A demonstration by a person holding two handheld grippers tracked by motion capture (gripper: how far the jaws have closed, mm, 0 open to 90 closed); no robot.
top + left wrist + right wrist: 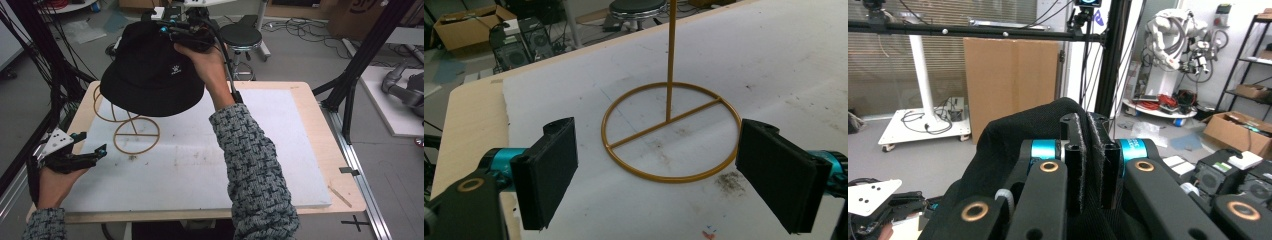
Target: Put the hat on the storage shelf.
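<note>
Hat [150, 70]: hung above stand [136, 135], crown pinched in right gripper [172, 31].
Left gripper [95, 147]: jaws spread wide, empty, near stand's base ring.

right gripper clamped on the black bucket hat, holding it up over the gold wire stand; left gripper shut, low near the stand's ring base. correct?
Nearly. The left gripper is open, not shut: the left gripper view shows its jaws wide apart with the ring base of the gold wire stand between them. The rest holds: the right gripper is clamped on the black bucket hat, raised over the stand.
</note>
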